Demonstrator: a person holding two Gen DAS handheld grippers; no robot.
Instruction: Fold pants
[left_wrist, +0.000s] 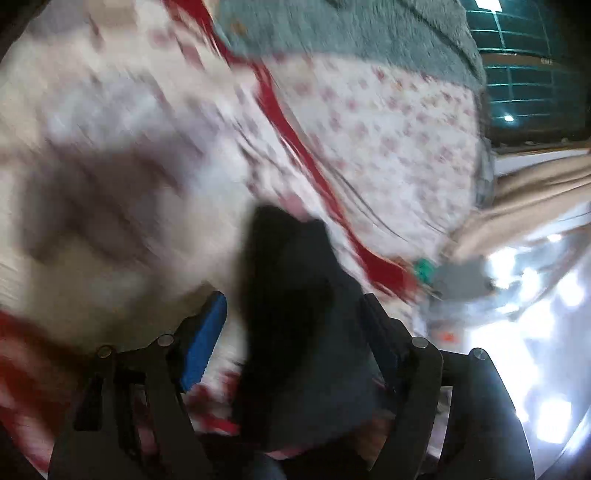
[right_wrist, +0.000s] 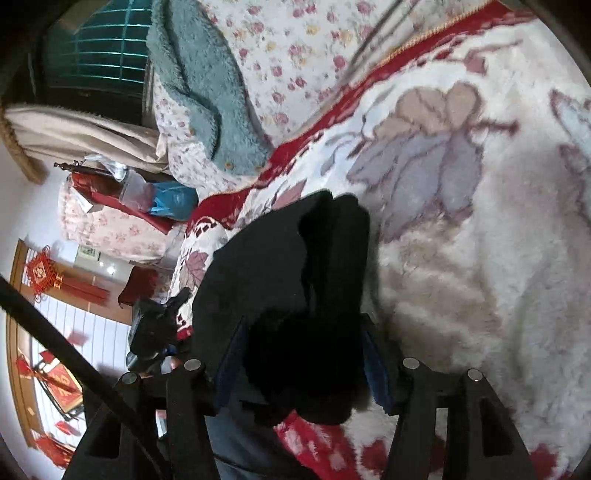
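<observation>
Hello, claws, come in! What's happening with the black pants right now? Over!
Both claws open, left claw and right claw. Black pants bunched between the fingers on the fluffy blanket. Nothing in the way.

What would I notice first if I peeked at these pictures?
Probably the black pants, bunched in the middle of the bed between the right gripper's wide-spread fingers. They stand out against the fluffy white blanket with big leaf shapes and a red border. Farther back, a teal fuzzy blanket lies on a flowery sheet.
</observation>
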